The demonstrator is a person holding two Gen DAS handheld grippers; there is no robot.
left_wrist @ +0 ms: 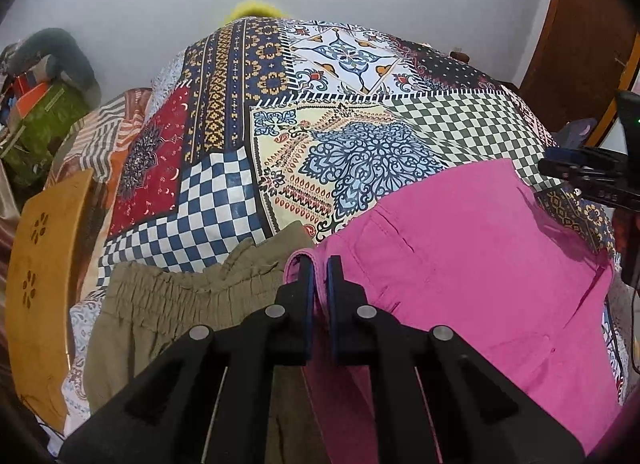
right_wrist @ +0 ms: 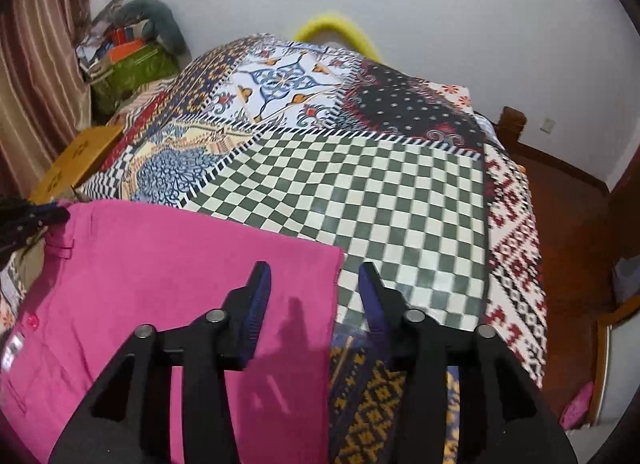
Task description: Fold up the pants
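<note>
Pink pants [left_wrist: 460,264] spread flat on patchwork bedspread [left_wrist: 224,200], toward near edge of bed, waistband end at left. Left gripper [left_wrist: 319,266] clamped on pink waistband edge, blue pads nearly meeting with fabric fold pinched between. Right gripper [right_wrist: 314,276] parted, holding nothing; left finger above pink cloth, right finger above green-checked patch, right edge of pants between. Olive gathered garment [left_wrist: 180,304] just beside pants, at left. Wooden board [left_wrist: 44,288] off bed's left edge.

Patchwork-print bedspread [right_wrist: 360,192], yellow fuzzy hoop [right_wrist: 340,30], wooden board [left_wrist: 44,264], striped curtain [right_wrist: 36,76], olive garment [left_wrist: 160,312]
</note>
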